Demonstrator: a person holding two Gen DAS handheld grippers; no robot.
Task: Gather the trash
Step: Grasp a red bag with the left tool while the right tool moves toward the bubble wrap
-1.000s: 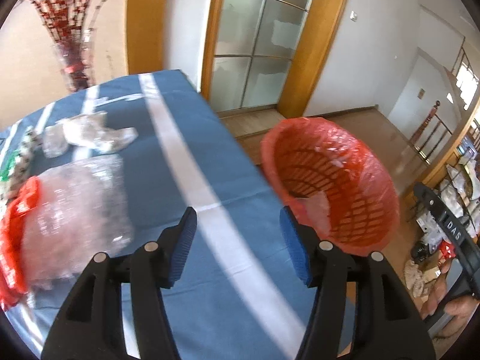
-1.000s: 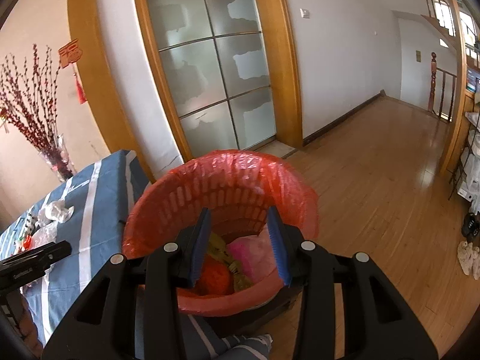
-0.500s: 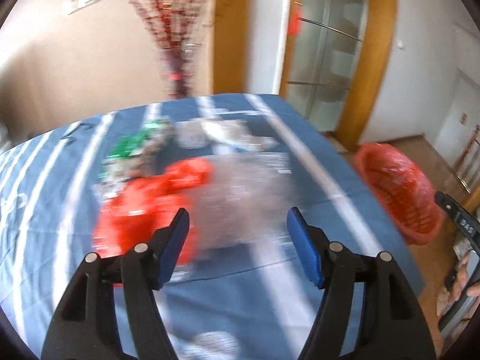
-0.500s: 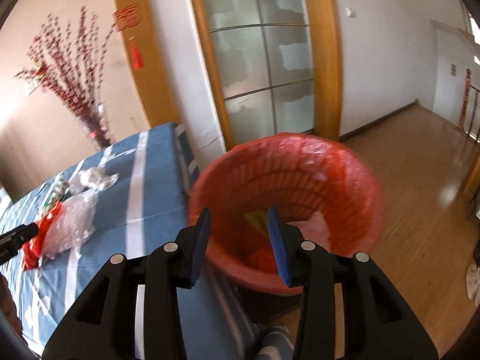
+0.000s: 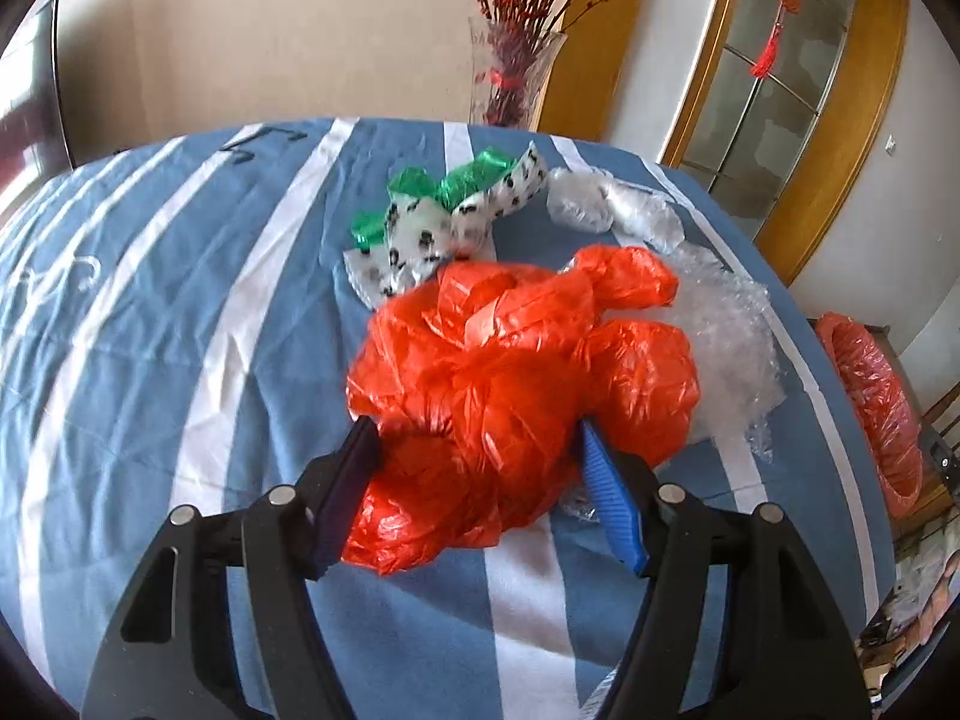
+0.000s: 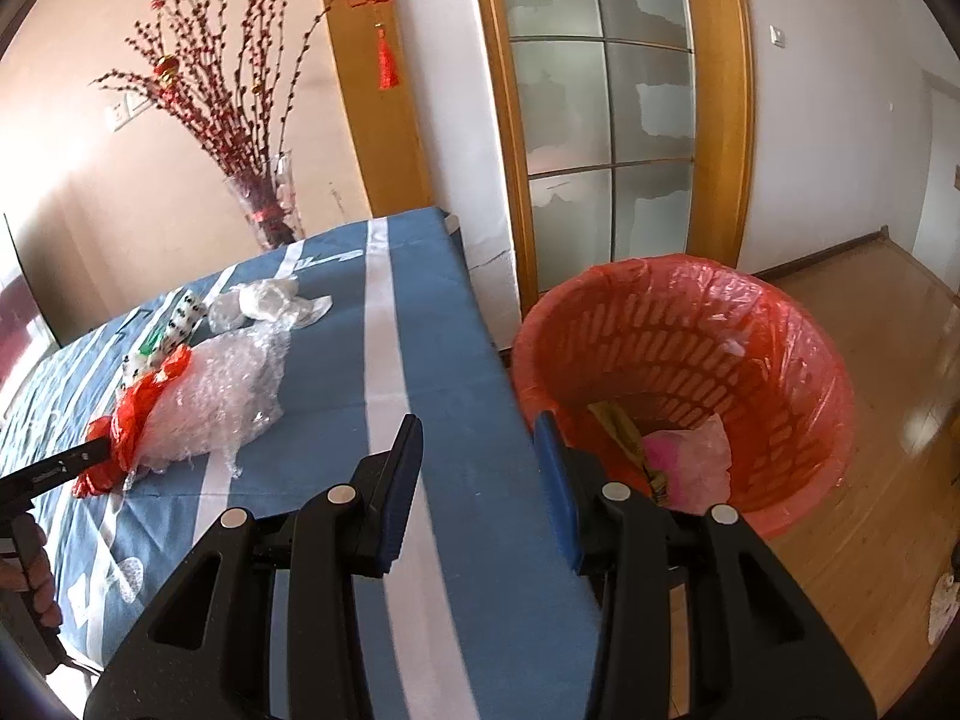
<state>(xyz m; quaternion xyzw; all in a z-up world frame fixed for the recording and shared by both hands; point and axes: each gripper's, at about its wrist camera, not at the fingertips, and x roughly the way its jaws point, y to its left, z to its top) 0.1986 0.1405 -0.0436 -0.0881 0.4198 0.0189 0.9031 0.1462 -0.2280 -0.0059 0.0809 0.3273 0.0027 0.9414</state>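
**deskwatcher:** Jaws on the left gripper (image 5: 477,450) are spread wide on either side of the crumpled red plastic bag (image 5: 516,396), pads level with its near end. Not clamped as far as I can see, though the bag bulges over the left pad so contact there is hard to call. Right gripper (image 6: 477,468) is released too, nothing between its pads, hanging over the right edge of the desk (image 6: 372,372).

**binday_bob:** What's crowding the bag?

**deskwatcher:** Bubble wrap (image 5: 726,348) is tucked right under and beside it on the right. Just behind sits a green and white spotted wrapper (image 5: 444,216), touching the bag's far edge, then a clear crumpled plastic piece (image 5: 606,210) beside that. A glass vase with red branches (image 5: 510,78) stands at the far end of the desk, well apart.

**binday_bob:** And the bin?

**deskwatcher:** Red-lined basket (image 6: 684,384) is on the wooden floor, just beside the desk's right edge, below the desktop. It's got a pink bag (image 6: 690,462) and a yellowish wrapper in it. In the right wrist view the left gripper comes in low from the left at the bag. Striped blue cloth to the left of the pile is bare, and so is the strip between the pile and the basket.
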